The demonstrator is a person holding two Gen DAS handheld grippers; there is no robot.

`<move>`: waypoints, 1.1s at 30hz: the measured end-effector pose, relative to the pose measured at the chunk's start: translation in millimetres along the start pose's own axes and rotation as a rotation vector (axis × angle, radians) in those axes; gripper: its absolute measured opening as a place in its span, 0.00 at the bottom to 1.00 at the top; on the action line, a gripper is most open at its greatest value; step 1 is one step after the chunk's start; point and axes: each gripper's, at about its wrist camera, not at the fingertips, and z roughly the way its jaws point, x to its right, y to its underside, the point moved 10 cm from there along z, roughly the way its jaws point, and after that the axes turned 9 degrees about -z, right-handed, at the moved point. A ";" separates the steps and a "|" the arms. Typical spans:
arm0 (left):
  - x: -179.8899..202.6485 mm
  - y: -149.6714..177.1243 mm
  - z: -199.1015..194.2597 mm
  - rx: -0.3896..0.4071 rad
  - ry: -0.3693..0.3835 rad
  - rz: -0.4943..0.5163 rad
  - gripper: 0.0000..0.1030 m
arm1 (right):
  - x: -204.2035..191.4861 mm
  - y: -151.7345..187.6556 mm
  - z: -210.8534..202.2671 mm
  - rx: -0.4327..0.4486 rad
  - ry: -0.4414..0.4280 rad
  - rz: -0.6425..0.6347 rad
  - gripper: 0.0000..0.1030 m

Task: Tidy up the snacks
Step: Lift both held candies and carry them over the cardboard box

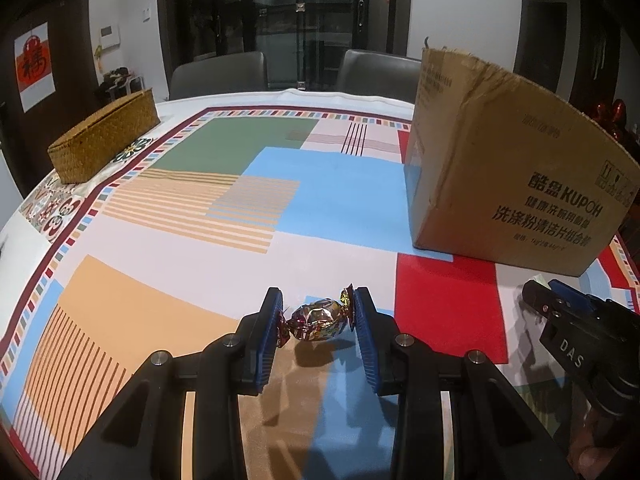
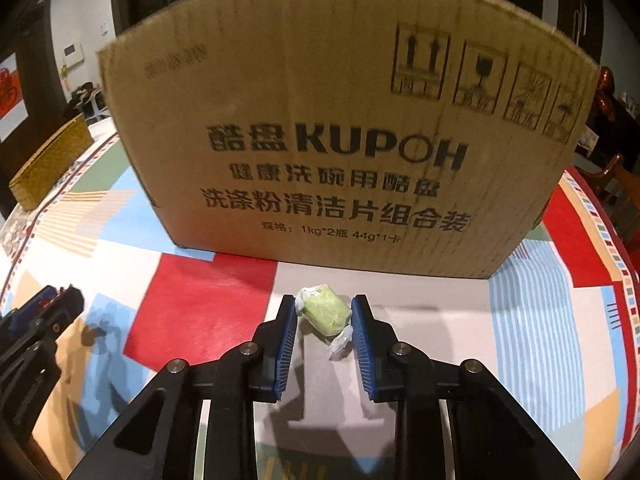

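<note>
At the far left edge of the table a woven basket (image 1: 105, 136) sits on the patterned tablecloth (image 1: 168, 240), with wide bare cloth between it and the grippers. The left gripper (image 1: 316, 312) tilts forward and down over the near part of the table, its blue pads (image 1: 269, 320) closed on the twisted ends of a foil-wrapped candy (image 1: 318, 319), which it holds just above the cloth. To its right the right gripper (image 2: 324, 316) also slants downward, close in front of the cardboard box (image 2: 340, 128); only a narrow strip of cloth separates its tips from the box wall. Its jaws stand narrow, pads (image 2: 362, 328) pressing both sides of a green candy in clear wrap (image 2: 325, 314), which lies on the grey patch of cloth. The box blocks the way ahead; open table lies to the left
</note>
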 end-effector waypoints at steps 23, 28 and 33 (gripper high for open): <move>56.6 -49.2 -74.2 0.109 0.088 0.068 0.35 | 26.7 -35.4 -105.8 0.146 -0.014 0.025 0.29; 67.1 -60.5 -90.7 0.130 0.106 0.083 0.35 | 41.1 -42.9 -124.8 0.174 -0.008 0.044 0.29; 80.6 -73.4 -104.7 0.148 0.130 0.099 0.35 | 49.1 -53.8 -139.6 0.204 -0.002 0.051 0.29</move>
